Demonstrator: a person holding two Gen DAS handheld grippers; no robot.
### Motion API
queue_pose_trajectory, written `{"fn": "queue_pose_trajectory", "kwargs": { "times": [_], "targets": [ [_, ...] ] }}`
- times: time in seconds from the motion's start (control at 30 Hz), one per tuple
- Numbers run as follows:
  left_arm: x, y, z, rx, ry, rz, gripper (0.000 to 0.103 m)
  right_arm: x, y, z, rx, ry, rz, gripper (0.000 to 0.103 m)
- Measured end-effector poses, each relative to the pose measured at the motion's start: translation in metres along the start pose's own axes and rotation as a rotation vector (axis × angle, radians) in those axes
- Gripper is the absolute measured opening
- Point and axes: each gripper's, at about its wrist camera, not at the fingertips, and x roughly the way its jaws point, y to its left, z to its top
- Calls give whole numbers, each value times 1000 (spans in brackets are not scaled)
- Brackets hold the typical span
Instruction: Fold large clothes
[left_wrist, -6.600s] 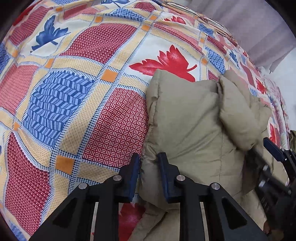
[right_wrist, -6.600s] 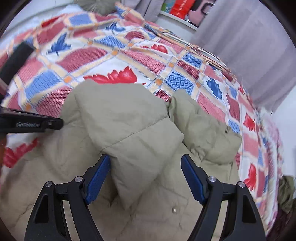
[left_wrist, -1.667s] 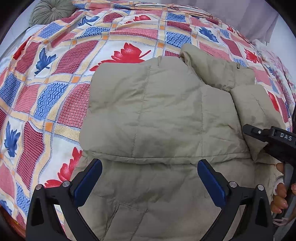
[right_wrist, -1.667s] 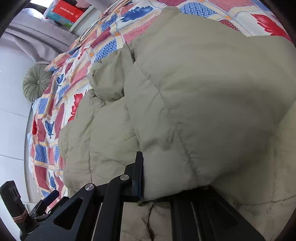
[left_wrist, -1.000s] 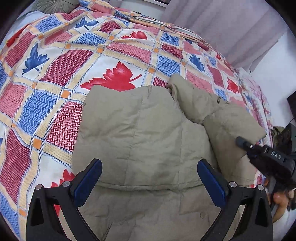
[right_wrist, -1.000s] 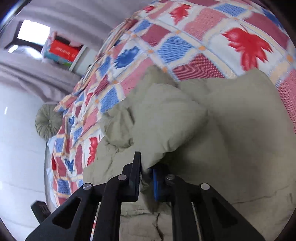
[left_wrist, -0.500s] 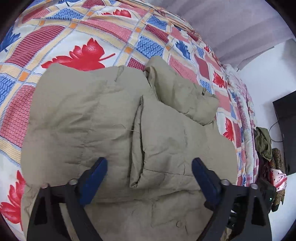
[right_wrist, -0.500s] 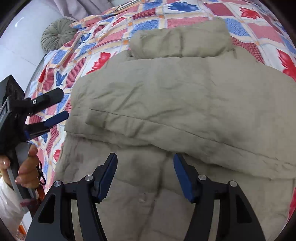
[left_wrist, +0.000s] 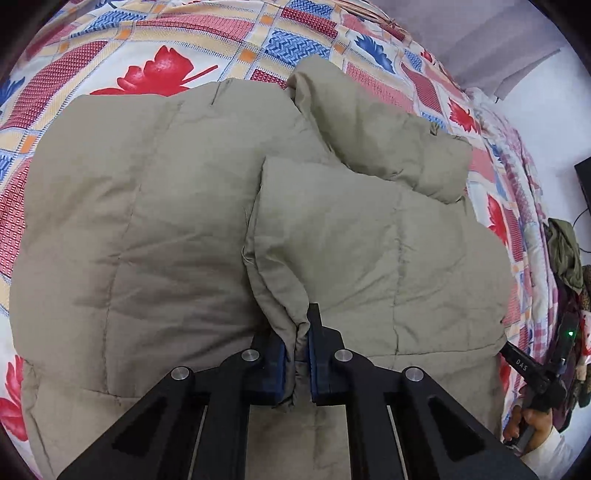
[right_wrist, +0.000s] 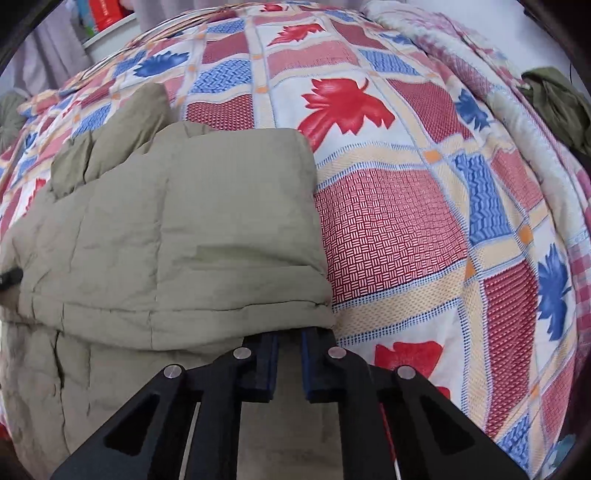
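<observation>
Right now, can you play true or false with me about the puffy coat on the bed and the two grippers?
1. The puffy khaki quilted jacket lies on a patchwork bedspread with red and blue leaves. True.
2. The left gripper is wide open. False: it is shut on a jacket fold.
3. The jacket is bright red. False: it is khaki.
4. The right gripper sits at the jacket's edge, jaws nearly together. True.
5. A dark olive garment lies beyond the bed. True.

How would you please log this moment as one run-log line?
left hand-held gripper: shut on jacket sleeve cuff | right hand-held gripper: jaws narrow, under jacket edge, grip unclear | bedspread: beneath
</observation>
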Motion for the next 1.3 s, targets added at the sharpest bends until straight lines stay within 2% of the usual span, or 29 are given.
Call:
{"fn": "queue_pose_trajectory", "kwargs": {
  "times": [0.17,0.3,0.33,0.4,0.47,0.5,0.53,0.67,0.73,0.77,0.87,0.93,1.07,1.13,1.3],
  "targets": [
    [-10,-4,5,13,-25,52,12,20,9,-1,-4,8,-29,9],
    [-35,-1,6,67,-34,106,12,11,3,-1,9,31,13,9],
    [-41,1,5,79,-36,125,12,6,2,-2,12,42,28,13],
    [-55,7,5,91,-50,157,12,-7,-4,-6,26,54,39,14],
    [-66,12,5,92,-68,161,12,-20,-10,-14,55,56,56,23],
    [-71,12,6,97,-80,159,12,-28,-15,-19,80,51,69,32],
    [-72,9,9,103,-88,158,12,-34,-21,-23,103,40,81,35],
    [-69,-13,21,130,-115,130,12,-58,-40,-16,165,-67,89,34],
    [-58,-25,26,138,-120,127,12,-60,-46,2,192,-108,108,24],
    [-49,-30,27,143,-120,135,12,-58,-47,11,205,-118,133,24],
    [-16,-30,27,141,-86,235,12,-46,-36,41,178,-134,175,24],
    [1,-23,25,118,-67,244,12,-25,-19,51,124,-105,181,24],
    [14,-18,24,111,-67,224,12,30,-7,45,112,15,135,24],
    [17,-19,24,133,-69,233,12,43,-10,41,142,5,140,23],
    [8,-23,23,147,-67,267,12,44,-13,38,169,-16,149,24]
  ]
}}
